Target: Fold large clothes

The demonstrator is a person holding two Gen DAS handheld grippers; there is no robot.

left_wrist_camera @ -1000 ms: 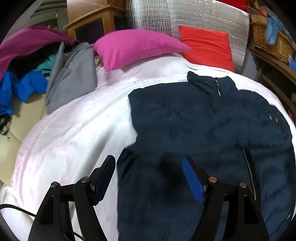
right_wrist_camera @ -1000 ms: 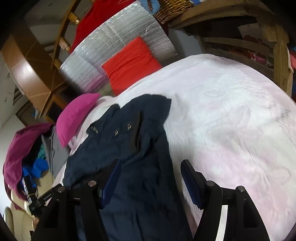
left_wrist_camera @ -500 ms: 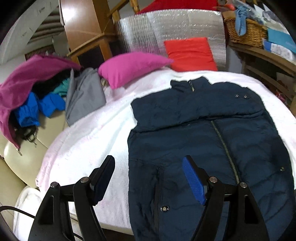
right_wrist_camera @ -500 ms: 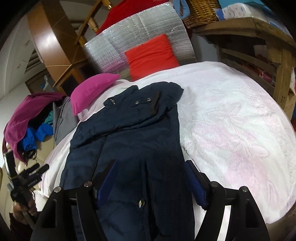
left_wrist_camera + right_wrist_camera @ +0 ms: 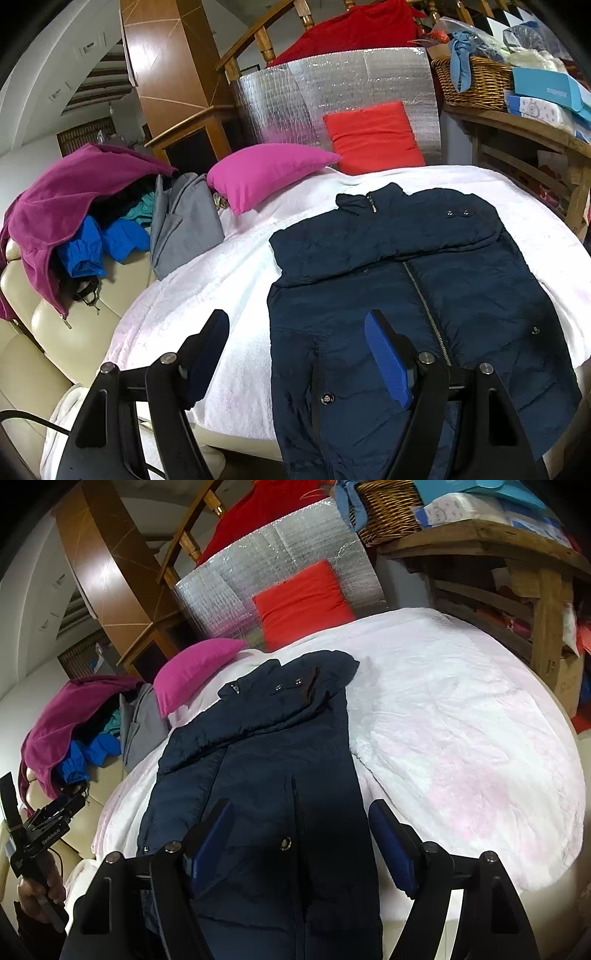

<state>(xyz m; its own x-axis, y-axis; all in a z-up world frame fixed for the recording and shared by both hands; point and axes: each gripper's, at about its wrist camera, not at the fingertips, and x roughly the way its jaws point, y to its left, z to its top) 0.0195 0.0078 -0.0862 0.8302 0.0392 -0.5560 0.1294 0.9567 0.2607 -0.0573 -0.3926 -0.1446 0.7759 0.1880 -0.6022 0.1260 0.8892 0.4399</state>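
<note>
While both grippers tilted downward above the near hem of the navy jacket [image 5: 388, 280], the left gripper [image 5: 295, 354] stood wide and empty, and the right gripper [image 5: 299, 840], whose jaws had just been opening, gaped wide with nothing pinched. Spread zip-up on the white blanket [image 5: 229, 273], the jacket had both sleeves folded across its chest. At eleven o'clock lay a pink pillow [image 5: 266, 173], at twelve a red cushion [image 5: 373, 136], at nine a clothes heap [image 5: 74, 206]. Its hem ran out of view below the fingers
</note>
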